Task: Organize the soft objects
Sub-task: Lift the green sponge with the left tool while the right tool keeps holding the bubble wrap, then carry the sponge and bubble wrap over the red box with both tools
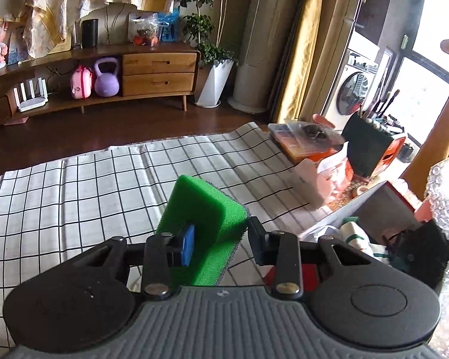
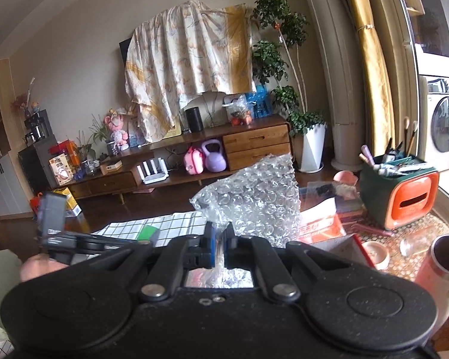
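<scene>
My left gripper [image 1: 221, 243] is shut on a green sponge [image 1: 205, 215] with a grey scouring side and holds it above the checked cloth [image 1: 74, 191]. My right gripper [image 2: 220, 246] is shut on a sheet of bubble wrap [image 2: 254, 200] and holds it up in the air; the wrap also shows at the right edge of the left wrist view [image 1: 447, 197]. A box [image 1: 383, 209] at the right holds a white and green cloth [image 1: 356, 234] and a dark soft item [image 1: 419, 249]. The sponge shows small in the right wrist view [image 2: 148, 232].
Orange and white packets [image 1: 323, 167], a clear plastic case [image 1: 302, 134] and a green and orange brush holder [image 2: 401, 191] stand at the table's right. A pink bowl [image 2: 375, 252] and a pink cup [image 2: 440, 264] lie near the right gripper.
</scene>
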Demonstrator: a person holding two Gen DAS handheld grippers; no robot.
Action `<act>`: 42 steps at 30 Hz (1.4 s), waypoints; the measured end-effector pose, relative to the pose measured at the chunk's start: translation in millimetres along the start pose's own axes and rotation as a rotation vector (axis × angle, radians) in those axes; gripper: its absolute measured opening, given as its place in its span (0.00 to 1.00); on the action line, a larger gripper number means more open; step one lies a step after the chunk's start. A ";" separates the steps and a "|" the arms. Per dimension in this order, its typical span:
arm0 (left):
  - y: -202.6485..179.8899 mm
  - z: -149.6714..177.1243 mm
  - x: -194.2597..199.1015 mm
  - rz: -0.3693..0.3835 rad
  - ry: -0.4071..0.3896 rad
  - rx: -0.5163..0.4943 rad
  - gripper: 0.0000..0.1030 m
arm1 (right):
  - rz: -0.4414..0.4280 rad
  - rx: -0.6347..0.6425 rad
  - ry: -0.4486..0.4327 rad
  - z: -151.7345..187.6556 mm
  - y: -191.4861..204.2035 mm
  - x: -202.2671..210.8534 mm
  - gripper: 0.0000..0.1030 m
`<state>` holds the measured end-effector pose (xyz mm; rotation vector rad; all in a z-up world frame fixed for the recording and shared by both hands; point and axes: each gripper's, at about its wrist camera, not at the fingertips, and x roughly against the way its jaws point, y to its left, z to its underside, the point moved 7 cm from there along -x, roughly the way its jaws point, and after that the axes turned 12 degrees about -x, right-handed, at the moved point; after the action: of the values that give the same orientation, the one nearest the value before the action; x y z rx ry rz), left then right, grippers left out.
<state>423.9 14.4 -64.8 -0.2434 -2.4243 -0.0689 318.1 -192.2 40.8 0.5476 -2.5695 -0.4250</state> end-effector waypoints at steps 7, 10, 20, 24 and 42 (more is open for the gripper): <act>-61.7 -22.8 41.9 0.164 -0.057 0.002 0.35 | 0.096 0.046 -0.041 -12.3 -22.3 1.9 0.04; -94.0 -29.9 48.6 0.230 -0.063 -0.018 0.35 | 0.152 0.063 -0.062 -16.3 -35.8 -1.9 0.04; -179.5 -40.1 46.1 0.382 -0.055 -0.065 0.35 | 0.218 0.056 -0.145 -27.2 -71.6 -18.5 0.04; -194.4 -37.2 29.9 0.394 -0.035 -0.075 0.35 | 0.205 0.041 -0.086 -5.8 -87.8 -29.2 0.04; -210.0 5.7 -41.3 0.399 0.077 -0.066 0.37 | 0.150 -0.021 0.282 110.8 -107.2 -65.7 0.08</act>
<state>410.4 -197.3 -92.8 -0.7340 -2.2552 0.0204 347.2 -234.5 -118.8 0.3743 -2.3124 -0.2990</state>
